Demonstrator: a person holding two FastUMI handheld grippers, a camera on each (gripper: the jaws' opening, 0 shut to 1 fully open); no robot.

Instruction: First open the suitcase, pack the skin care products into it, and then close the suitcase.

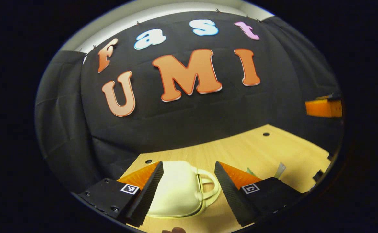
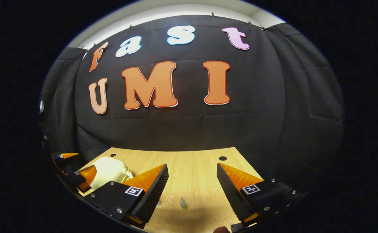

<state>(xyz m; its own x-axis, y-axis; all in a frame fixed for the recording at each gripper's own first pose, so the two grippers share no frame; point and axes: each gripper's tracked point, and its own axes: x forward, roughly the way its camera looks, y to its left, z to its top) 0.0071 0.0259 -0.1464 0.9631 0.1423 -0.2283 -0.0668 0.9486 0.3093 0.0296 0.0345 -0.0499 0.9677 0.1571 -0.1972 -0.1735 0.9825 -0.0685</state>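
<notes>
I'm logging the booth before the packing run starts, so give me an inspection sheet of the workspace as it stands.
Surface: light wooden table with round holes near its far edge.
Job's things: cream suitcase, lid closed, handle toward the right in the left gripper view; a small tube-like item lies on the table ahead of the right gripper, too small to identify.
Clutter: a pale slip-like item at the right of the left gripper view, unclear what it is.
Grippers: left gripper open, fingers either side of the suitcase, above it; right gripper open over bare table.
Cables: nothing seen.
Surroundings: black cloth wall, white ceiling strip above.
</notes>
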